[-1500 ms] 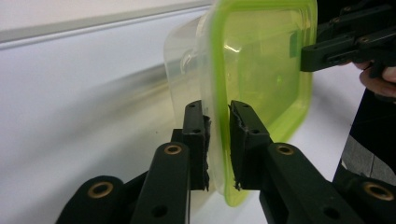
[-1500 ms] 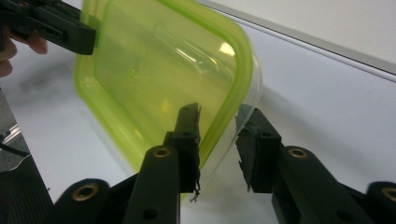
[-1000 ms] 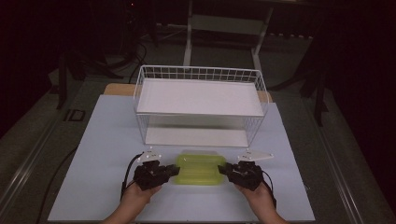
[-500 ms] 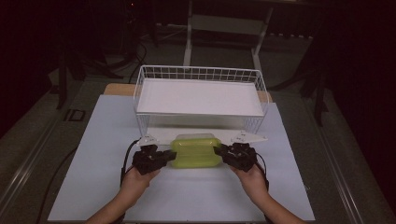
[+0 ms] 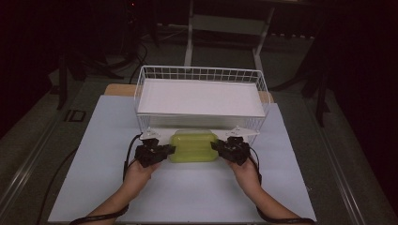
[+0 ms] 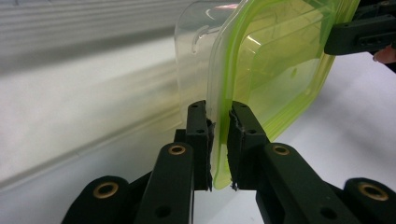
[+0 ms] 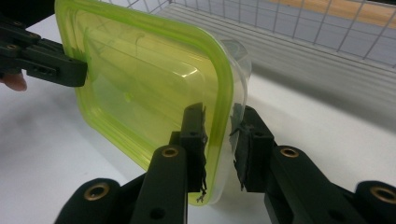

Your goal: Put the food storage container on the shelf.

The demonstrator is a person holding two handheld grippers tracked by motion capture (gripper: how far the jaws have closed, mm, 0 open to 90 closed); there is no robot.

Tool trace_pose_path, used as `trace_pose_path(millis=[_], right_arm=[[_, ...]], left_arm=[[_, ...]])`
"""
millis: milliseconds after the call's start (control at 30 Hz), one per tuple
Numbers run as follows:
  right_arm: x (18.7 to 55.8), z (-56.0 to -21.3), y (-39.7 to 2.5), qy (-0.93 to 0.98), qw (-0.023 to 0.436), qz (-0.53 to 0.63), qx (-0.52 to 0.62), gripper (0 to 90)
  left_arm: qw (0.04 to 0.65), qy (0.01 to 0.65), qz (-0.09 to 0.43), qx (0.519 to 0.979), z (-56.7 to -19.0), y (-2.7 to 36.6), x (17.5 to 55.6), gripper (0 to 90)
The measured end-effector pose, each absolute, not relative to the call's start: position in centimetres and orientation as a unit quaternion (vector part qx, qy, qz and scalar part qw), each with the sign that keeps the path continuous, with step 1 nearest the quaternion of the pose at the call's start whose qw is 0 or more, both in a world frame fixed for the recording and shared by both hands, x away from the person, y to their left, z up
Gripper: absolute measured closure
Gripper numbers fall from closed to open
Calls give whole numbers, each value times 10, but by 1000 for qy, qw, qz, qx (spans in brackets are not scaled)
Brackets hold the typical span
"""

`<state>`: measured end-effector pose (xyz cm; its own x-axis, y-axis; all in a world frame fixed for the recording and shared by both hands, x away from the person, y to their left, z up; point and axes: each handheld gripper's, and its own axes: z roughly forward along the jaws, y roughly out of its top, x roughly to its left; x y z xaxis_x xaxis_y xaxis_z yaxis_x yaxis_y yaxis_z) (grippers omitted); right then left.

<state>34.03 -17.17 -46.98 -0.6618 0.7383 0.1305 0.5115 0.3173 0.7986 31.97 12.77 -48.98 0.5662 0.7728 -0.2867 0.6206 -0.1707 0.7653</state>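
a: start at the tools. what has each got?

b: the left tool [image 5: 165,151] has its jaws closed down to a thin slit on the left short edge of the green lidded container [image 5: 193,146]; in the left gripper view the rim sits pinched between the pads. the right tool [image 5: 218,146] does the same at the right short edge, jaws nearly together around the lid rim [image 7: 219,93].

a: so where is the container?

b: lower middle of the high view, spanned between the two tools, just in front of the white wire basket [image 5: 202,74]. from that view i can't tell if it is lifted off the worktop [image 5: 94,159] or resting on it.

a: and what does the next move hinge on?

b: the container's long axis runs left to right in the frame, parallel to the basket's near wall. the basket lies straight up-frame from both tools, each about equally near. i'd judge it must rise over that near wall, both ends kept level.
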Motion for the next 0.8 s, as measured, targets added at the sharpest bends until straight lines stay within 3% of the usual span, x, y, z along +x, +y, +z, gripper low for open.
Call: trace_pose_path(millis=[800], right_arm=[[363,-486,-171,798,157,429,394,704]], left_arm=[[479,460,99,741,-505,125,347,780]])
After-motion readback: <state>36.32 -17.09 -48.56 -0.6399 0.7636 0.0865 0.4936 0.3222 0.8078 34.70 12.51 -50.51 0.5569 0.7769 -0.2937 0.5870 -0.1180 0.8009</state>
